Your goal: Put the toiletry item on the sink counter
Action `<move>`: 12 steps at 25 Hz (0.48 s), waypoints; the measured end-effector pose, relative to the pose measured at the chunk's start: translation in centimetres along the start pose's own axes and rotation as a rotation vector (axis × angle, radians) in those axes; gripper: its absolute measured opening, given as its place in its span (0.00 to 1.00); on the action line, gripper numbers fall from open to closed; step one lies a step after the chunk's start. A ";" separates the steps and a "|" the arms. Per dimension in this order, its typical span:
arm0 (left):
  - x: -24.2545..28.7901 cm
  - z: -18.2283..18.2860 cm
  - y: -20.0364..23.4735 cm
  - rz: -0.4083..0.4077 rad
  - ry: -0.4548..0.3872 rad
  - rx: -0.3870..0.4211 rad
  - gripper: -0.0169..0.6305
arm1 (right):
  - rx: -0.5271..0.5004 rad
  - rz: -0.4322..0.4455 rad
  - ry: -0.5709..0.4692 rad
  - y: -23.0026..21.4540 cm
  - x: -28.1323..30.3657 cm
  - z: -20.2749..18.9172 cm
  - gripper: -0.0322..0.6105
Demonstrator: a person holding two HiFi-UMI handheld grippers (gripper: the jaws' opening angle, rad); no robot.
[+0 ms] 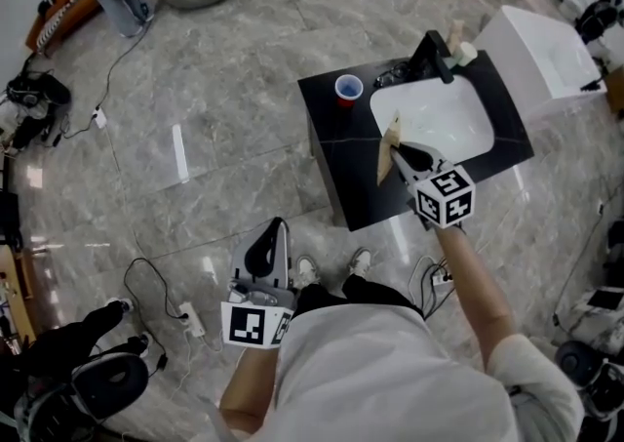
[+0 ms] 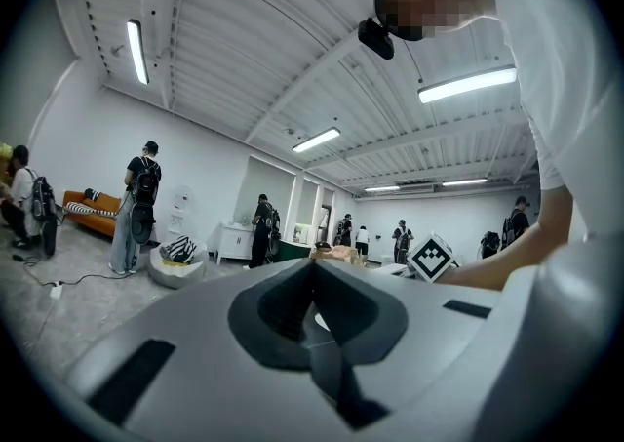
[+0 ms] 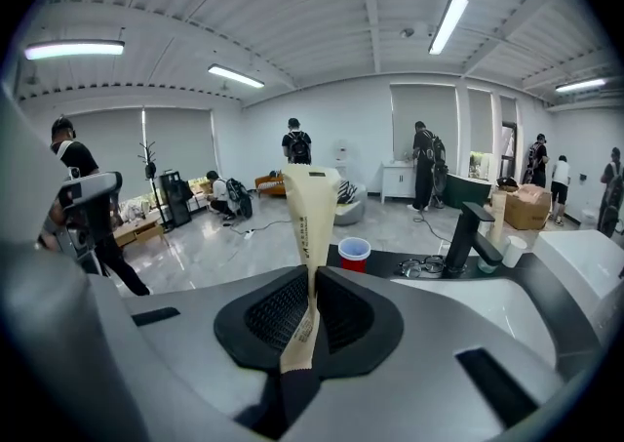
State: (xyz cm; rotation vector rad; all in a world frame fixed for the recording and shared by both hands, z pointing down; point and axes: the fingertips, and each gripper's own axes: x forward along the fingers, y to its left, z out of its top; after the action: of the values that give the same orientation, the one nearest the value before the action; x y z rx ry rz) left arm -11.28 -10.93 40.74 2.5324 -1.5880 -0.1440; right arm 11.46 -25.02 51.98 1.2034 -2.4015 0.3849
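Note:
The toiletry item is a beige tube (image 1: pixel 387 149), (image 3: pixel 310 221). My right gripper (image 1: pixel 398 150), (image 3: pixel 312 279) is shut on the tube's crimped end, so the tube stands upright out of the jaws. In the head view it hangs over the front left part of the black sink counter (image 1: pixel 341 181), beside the white basin (image 1: pixel 434 118), (image 3: pixel 502 297). My left gripper (image 1: pixel 277 226), (image 2: pixel 312 269) stays low by the person's body, pointing level over the floor, its jaws closed with nothing in them.
On the counter stand a red cup (image 1: pixel 349 89), (image 3: pixel 354 252), a black faucet (image 1: pixel 429 55), (image 3: pixel 473 230) and a pair of glasses (image 3: pixel 425 265). A white cabinet (image 1: pixel 541 50) adjoins the counter's far right. Cables and a power strip (image 1: pixel 190 318) lie on the floor; several people stand around the room.

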 end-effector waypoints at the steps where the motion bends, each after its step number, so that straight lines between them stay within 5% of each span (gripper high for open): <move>1: 0.0 -0.1 0.1 0.003 0.004 -0.002 0.03 | 0.002 0.000 0.011 -0.3 0.3 -0.3 0.13; 12: -0.1 -0.3 0.7 0.032 0.012 0.002 0.03 | 0.020 0.002 0.134 -2.0 3.1 -4.3 0.13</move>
State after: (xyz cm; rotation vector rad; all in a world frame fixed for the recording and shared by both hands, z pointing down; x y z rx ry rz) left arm -11.93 -11.18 41.13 2.5030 -1.6249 -0.1231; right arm 12.50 -26.54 57.33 1.1465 -2.2897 0.4760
